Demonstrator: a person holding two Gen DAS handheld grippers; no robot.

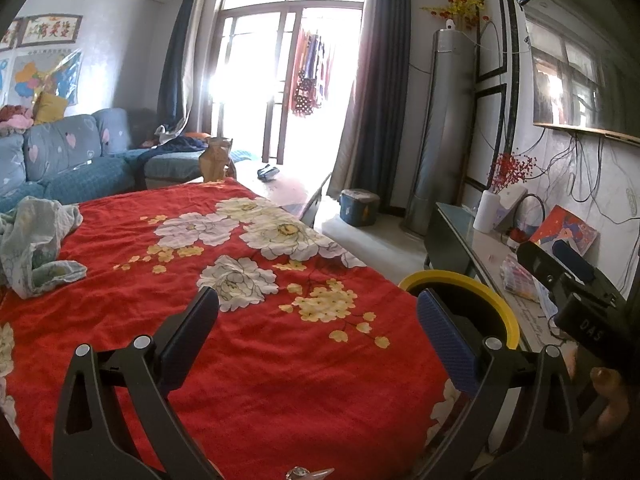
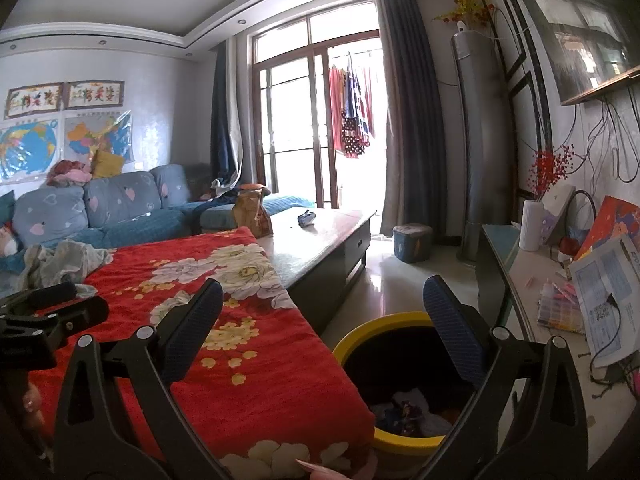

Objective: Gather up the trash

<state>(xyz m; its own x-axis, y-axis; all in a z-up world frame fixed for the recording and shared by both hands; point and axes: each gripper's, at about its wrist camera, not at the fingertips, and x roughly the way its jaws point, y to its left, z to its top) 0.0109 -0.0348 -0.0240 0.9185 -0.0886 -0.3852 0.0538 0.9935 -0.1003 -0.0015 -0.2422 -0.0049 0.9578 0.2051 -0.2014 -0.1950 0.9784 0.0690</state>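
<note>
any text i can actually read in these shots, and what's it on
"DAS": on the body of the right gripper, seen from the left wrist view.
Calligraphy scrolls: large characters, too blurred to read.
Wall maps: titles too small.
Printed sheet on the side cabinet: too small.

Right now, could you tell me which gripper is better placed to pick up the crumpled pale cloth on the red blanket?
Left, probably. The left gripper hangs open over the red blanket, nearer the cloth; the right gripper hangs open over the yellow bin.

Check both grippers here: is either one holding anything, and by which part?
Nothing is held. The left gripper is open over the red floral cloth; the right gripper is open above the yellow-rimmed bin.
</note>
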